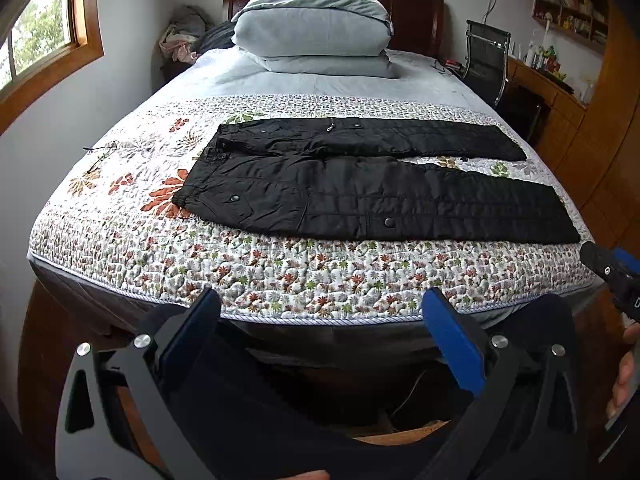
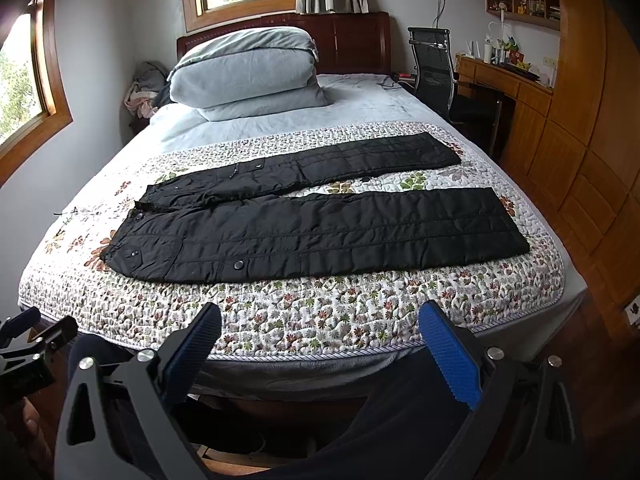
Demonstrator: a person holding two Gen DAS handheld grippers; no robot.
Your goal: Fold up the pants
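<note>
Black quilted pants (image 1: 360,184) (image 2: 312,224) lie spread flat on the floral quilt, waistband to the left, both legs running to the right with a narrow gap between them. My left gripper (image 1: 320,300) hangs open over the bed's near edge, short of the pants, nothing between its blue pads. My right gripper (image 2: 320,312) is open too, at the same near edge and also clear of the pants. The right gripper's tip (image 1: 612,276) shows at the right of the left wrist view; the left gripper (image 2: 28,344) shows at the lower left of the right wrist view.
The floral quilt (image 1: 280,272) (image 2: 320,312) covers the bed's near half. Folded grey bedding (image 1: 312,32) (image 2: 248,76) is stacked at the headboard. A black office chair (image 2: 436,68) and wooden desk (image 2: 516,88) stand right of the bed. Windows (image 2: 16,80) line the left wall.
</note>
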